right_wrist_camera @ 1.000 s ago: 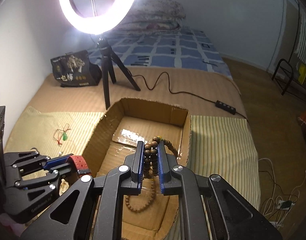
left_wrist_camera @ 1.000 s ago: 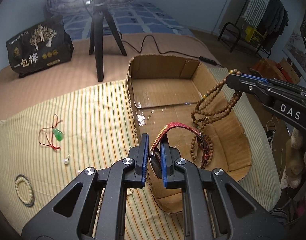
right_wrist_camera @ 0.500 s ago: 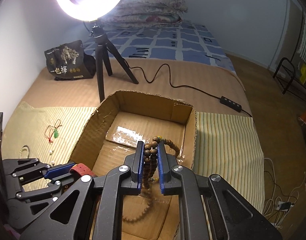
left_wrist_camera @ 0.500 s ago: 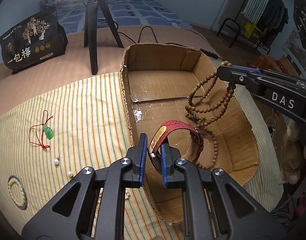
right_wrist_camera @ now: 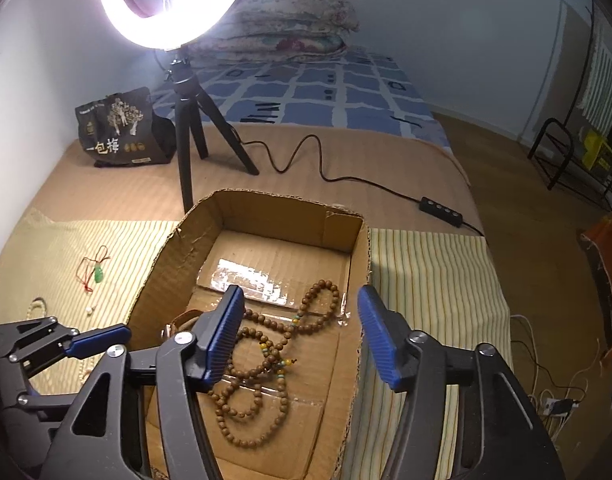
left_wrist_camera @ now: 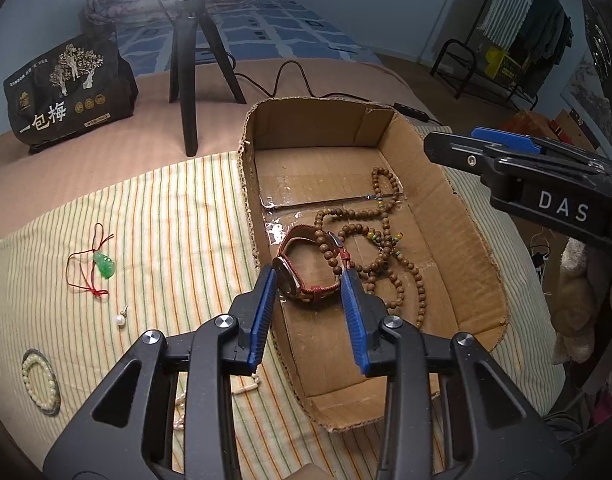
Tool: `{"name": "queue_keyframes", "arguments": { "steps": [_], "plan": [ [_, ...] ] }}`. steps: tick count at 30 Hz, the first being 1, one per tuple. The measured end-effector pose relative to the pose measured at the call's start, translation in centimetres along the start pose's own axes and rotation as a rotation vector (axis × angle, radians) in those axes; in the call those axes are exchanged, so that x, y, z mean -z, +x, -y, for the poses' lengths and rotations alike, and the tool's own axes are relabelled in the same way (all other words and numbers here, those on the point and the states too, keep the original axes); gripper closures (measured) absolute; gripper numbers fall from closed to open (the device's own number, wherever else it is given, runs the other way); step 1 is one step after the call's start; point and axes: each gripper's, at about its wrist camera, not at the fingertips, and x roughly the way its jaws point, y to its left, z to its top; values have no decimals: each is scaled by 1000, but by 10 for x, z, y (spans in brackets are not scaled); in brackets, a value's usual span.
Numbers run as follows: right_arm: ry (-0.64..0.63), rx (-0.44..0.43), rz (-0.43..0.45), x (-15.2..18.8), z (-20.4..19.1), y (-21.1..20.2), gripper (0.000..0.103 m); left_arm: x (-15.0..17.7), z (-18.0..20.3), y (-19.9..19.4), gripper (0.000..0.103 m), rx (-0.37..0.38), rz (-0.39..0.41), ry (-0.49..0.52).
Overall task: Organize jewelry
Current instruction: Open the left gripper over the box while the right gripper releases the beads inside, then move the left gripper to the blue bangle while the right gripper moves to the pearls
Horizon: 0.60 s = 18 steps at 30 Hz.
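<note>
showing both drops done: left gripper point(left_wrist_camera: 308, 312) and right gripper point(right_wrist_camera: 302, 336) spread wide, empty, above the box point(left_wrist_camera: 482, 240) holding watch point(left_wrist_camera: 306, 264) and beads point(right_wrist_camera: 266, 356); next, likely the green pendant point(left_wrist_camera: 104, 265) on the cloth point(left_wrist_camera: 166, 240).

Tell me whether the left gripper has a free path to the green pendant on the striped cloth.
Probably yes: the left gripper is open and empty, and the green pendant lies exposed on the striped cloth, outside the cardboard box.

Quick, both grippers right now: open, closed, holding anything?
Left gripper: open, empty; watch lies in the box.
Right gripper: open, empty; wooden beads lie below.
</note>
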Motion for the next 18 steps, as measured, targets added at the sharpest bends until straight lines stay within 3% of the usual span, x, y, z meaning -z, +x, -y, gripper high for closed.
{"name": "queue_keyframes", "arguments": {
  "steps": [8,13,18],
  "plan": [
    [-1,18,24,1,-4,-20,44,6,-11,-26,69,-18,33,-15],
    [-5,36,62,4,-12,-41,33,15,-24,-49,69,-45,64,-20],
    [-42,51,88,8,-28,-56,33,25,-44,-72,69,-65,87,-32]
  ]
}}
